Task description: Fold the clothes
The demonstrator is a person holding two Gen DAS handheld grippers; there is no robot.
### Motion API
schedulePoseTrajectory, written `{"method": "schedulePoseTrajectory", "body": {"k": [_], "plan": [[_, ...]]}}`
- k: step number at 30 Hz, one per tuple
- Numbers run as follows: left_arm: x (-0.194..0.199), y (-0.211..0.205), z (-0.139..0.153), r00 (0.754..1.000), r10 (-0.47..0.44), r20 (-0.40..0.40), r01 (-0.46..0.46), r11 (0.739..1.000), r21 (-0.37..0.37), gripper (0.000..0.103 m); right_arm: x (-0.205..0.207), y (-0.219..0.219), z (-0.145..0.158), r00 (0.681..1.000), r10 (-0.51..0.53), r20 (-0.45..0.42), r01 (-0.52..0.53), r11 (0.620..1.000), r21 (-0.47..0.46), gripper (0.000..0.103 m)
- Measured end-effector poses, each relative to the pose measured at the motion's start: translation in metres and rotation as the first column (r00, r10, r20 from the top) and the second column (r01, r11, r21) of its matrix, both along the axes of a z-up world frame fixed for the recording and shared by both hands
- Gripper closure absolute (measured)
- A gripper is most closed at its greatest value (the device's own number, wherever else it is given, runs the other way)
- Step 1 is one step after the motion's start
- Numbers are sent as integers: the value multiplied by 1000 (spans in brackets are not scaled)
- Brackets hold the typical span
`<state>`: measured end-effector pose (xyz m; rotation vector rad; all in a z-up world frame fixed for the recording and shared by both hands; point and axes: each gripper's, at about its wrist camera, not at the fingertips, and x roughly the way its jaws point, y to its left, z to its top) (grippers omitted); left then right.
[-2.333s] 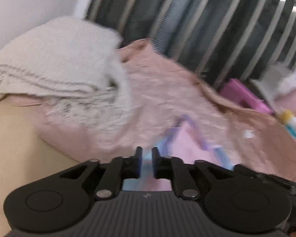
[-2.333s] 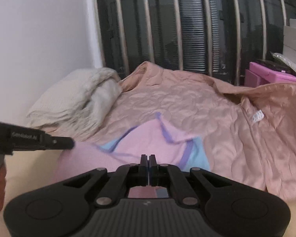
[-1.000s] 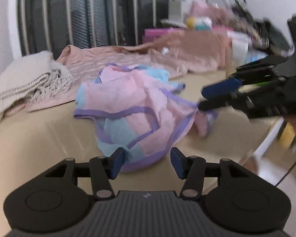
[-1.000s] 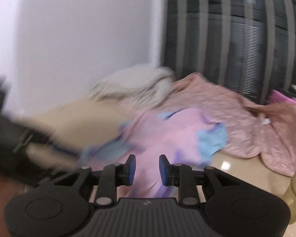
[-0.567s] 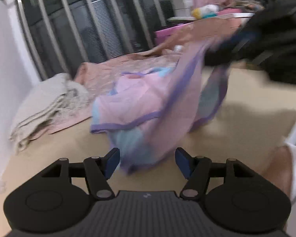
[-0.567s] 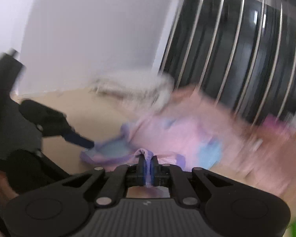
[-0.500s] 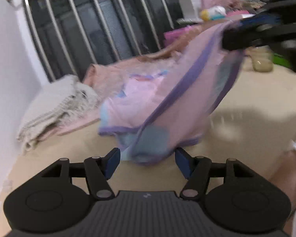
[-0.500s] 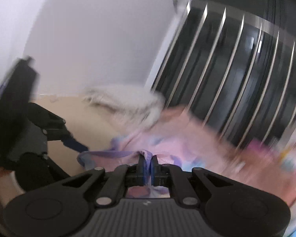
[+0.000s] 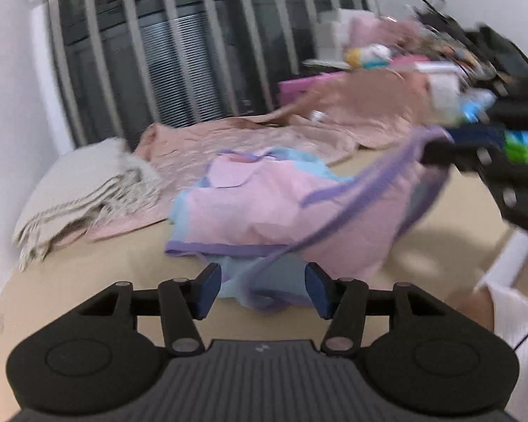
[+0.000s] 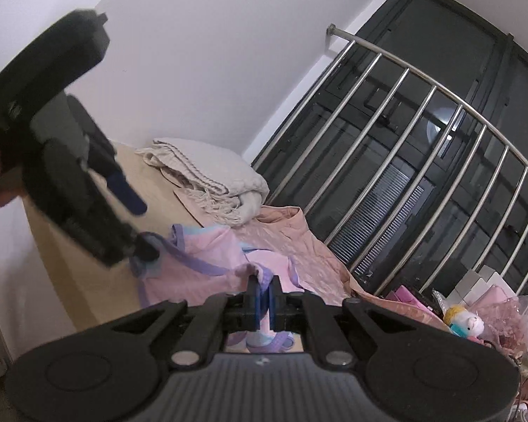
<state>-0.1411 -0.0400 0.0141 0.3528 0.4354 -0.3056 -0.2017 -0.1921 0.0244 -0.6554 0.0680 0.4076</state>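
A pink garment (image 9: 264, 207) with purple trim and light blue panels lies crumpled on the beige table (image 9: 88, 281). My left gripper (image 9: 263, 290) is open, and the garment's near hem lies low between its blue pads (image 9: 209, 286). In the same view my right gripper (image 9: 436, 149) comes in from the right, pinching a purple-trimmed edge and holding it up off the table. In the right wrist view, my right gripper (image 10: 262, 299) is shut on that pink garment (image 10: 200, 263), and the left gripper (image 10: 142, 228) hangs open at the garment's left end.
A folded beige fringed blanket (image 9: 84, 190) lies at the back left against the wall. A pink quilted cover (image 9: 250, 137) spreads behind the garment. Steel window bars (image 10: 387, 176) close off the back. Boxes and a plush toy (image 10: 463, 320) crowd the far right. A person's leg (image 9: 482, 309) is at the table's near right edge.
My right gripper shut on the garment's purple edge and lifted it up and to the right. My left gripper stayed open and settled around the near hem.
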Motion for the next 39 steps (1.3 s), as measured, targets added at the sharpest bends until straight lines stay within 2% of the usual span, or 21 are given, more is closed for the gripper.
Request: {"method": "schedulePoseTrajectory", "body": {"k": [2, 3, 4, 5, 7, 9, 10, 12, 14, 17, 21, 24, 27, 29, 30, 34, 35, 37, 38, 39], "plan": [[5, -6, -5, 998, -56, -14, 57, 997, 52, 50, -1, 0, 2, 1000, 16, 2, -16, 1000, 0, 99], [8, -7, -7, 997, -73, -27, 75, 995, 60, 56, -1, 0, 2, 1000, 22, 3, -22, 1000, -2, 99], [12, -7, -6, 994, -99, -45, 101, 993, 55, 81, -1, 1, 2, 1000, 27, 2, -27, 1000, -5, 99], [13, -3, -3, 998, -62, -30, 63, 998, 29, 100, -1, 1, 1, 1000, 22, -3, -22, 1000, -7, 99], [16, 5, 3, 1000, 12, -4, -12, 1000, -26, 101, 1, 1, -3, 1000, 0, -16, 0, 1000, -12, 99], [10, 17, 12, 990, 126, 61, -119, 987, -106, 101, 9, 1, -7, 998, -35, -58, 35, 999, -9, 98], [4, 21, 14, 979, 183, 93, -167, 973, -156, 101, 14, 1, -10, 995, -52, -91, 51, 999, -6, 94], [-5, 23, 14, 957, 253, 140, -225, 956, -189, 101, 22, 6, -17, 988, -60, -140, 60, 998, 2, 94], [-10, 22, 14, 932, 305, 197, -268, 944, -190, 101, 23, 13, -23, 985, -32, -170, 32, 999, -1, 93], [-14, 22, 16, 913, 331, 240, -297, 940, -168, 101, 17, 26, -30, 986, 24, -166, -30, 999, -35, 83], [-18, 27, 22, 905, 352, 241, -308, 930, -201, 101, 21, 34, -35, 980, 35, -195, -43, 998, -36, 82], [-18, 31, 23, 905, 353, 236, -312, 930, -194, 101, 23, 37, -37, 973, 60, -223, -67, 997, -24, 82], [-17, 34, 24, 905, 352, 241, -314, 932, -181, 101, 16, 42, -39, 973, 108, -203, -123, 990, -63, 82], [-17, 36, 26, 901, 355, 250, -316, 931, -183, 101, 13, 44, -41, 970, 135, -203, -159, 982, -106, 87], [-18, 37, 27, 899, 357, 253, -317, 930, -183, 101, 12, 45, -42, 971, 139, -196, -165, 978, -125, 98], [-21, 40, 31, 887, 376, 267, -334, 923, -192, 101, 6, 47, -40, 983, 135, -124, -155, 975, -162, 98], [-23, 40, 32, 880, 387, 274, -342, 919, -197, 101, 5, 45, -34, 991, 107, -83, -118, 984, -136, 98], [-33, 41, 34, 868, 406, 285, -354, 910, -217, 101, 6, 38, -18, 999, -23, 40, 25, 999, -47, 98], [-36, 39, 32, 870, 406, 279, -354, 909, -219, 101, 6, 34, -10, 990, -99, 101, 99, 995, 6, 98], [-40, 37, 31, 872, 406, 272, -354, 909, -222, 101, 8, 32, -5, 982, -151, 117, 148, 988, 32, 98]]}}
